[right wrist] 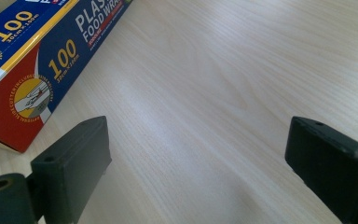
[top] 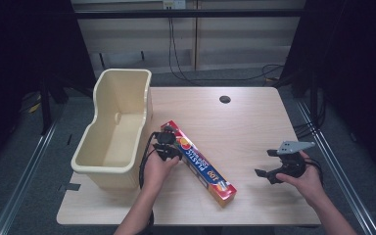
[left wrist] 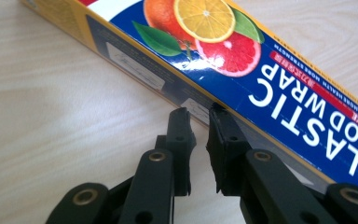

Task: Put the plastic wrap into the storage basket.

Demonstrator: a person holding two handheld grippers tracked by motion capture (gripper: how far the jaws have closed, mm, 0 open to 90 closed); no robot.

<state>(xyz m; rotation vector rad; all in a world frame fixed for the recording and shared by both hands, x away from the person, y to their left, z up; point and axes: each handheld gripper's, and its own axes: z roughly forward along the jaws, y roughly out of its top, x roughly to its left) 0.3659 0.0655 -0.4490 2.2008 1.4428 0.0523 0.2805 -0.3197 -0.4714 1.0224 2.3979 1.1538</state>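
Left gripper (left wrist: 200,114) nearly closed at the long blue-and-red cardboard plastic-wrap box (top: 199,162), centre frame.
Seemingly pinching nothing; the next move likely needs reopening across the box edge.

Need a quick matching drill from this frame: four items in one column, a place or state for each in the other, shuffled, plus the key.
1. left gripper
2. right gripper
3. plastic wrap box
4. beige bin

A. jaws wide apart over bare table
B. stands at the table's left edge
C. jaws shut, tips at the box's side
D. lies diagonally mid-table

Pairs: 1-C, 2-A, 3-D, 4-B
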